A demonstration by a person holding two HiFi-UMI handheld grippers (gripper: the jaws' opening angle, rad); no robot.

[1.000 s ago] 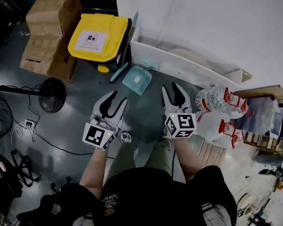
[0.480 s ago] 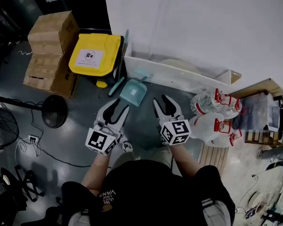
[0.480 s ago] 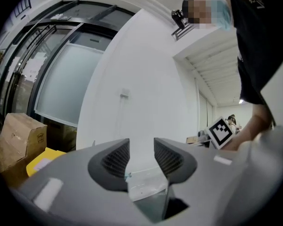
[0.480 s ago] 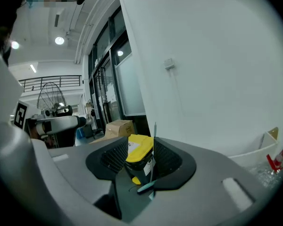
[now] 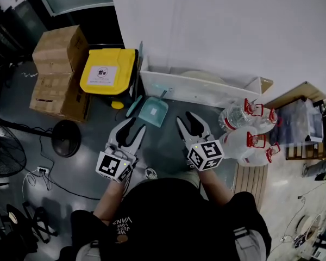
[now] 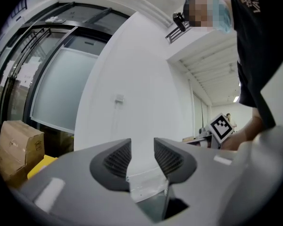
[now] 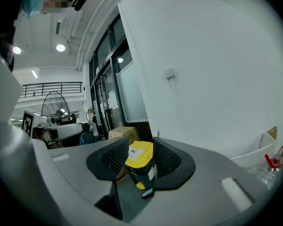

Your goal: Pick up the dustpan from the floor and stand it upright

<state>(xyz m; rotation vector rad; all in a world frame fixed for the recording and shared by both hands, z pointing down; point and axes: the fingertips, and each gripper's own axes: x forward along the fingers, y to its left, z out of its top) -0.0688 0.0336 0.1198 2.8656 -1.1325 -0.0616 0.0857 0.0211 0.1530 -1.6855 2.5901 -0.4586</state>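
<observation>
A teal dustpan [image 5: 153,113] lies flat on the grey floor below the white wall, its handle pointing towards the wall. A teal brush [image 5: 133,105] lies just left of it. My left gripper [image 5: 132,127] hovers open and empty, short of the dustpan and slightly left. My right gripper [image 5: 190,122] hangs open and empty to the dustpan's right. In the left gripper view the jaws [image 6: 142,155] frame only the wall. In the right gripper view the jaws [image 7: 140,160] frame the yellow-lidded bin [image 7: 140,155], with a teal tip [image 7: 146,191] below it.
A yellow-lidded bin [image 5: 108,70] and stacked cardboard boxes [image 5: 57,69] stand left of the dustpan. A long white tray [image 5: 204,91] runs along the wall. Water jugs [image 5: 244,132] crowd the right. A fan [image 5: 5,151], its round base [image 5: 65,137] and cables lie at the left.
The head view has shifted, so the dustpan shows lower in the frame. Both grippers remain open and sit a little nearer to it. The dustpan itself has not moved.
</observation>
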